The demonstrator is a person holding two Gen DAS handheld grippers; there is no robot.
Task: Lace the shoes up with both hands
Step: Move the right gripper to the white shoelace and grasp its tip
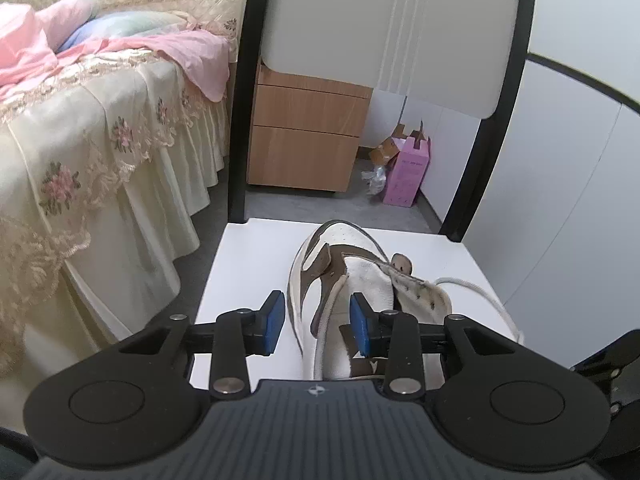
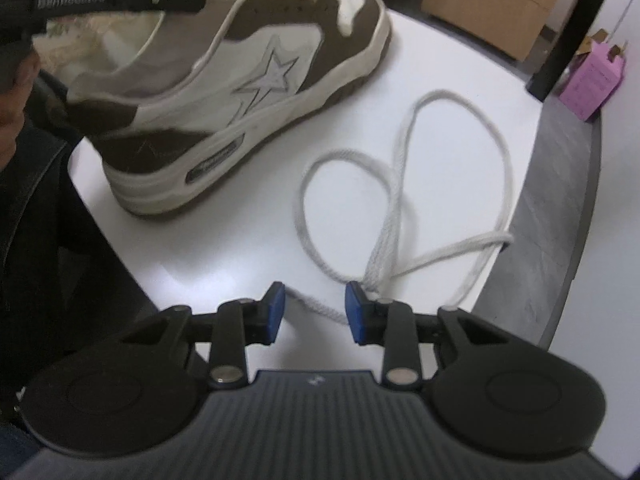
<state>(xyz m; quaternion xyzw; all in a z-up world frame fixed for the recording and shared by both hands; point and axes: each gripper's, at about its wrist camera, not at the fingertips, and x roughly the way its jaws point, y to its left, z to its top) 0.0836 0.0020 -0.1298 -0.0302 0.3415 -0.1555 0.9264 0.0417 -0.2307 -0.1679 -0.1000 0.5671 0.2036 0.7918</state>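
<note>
A white and brown sneaker lies on the white table, toe pointing away in the left wrist view. My left gripper is open and straddles the shoe's left side wall near the collar; neither blue pad presses on it. In the right wrist view the sneaker shows its star side, and a loose white lace curls in loops on the table beside it. My right gripper points steeply down, open, and a stretch of the lace runs between its pads unpinched.
A bed with a floral cover stands at left, and a wooden drawer unit and a pink box sit on the floor beyond. Black frame posts rise behind the table. A person's dark sleeve is at left.
</note>
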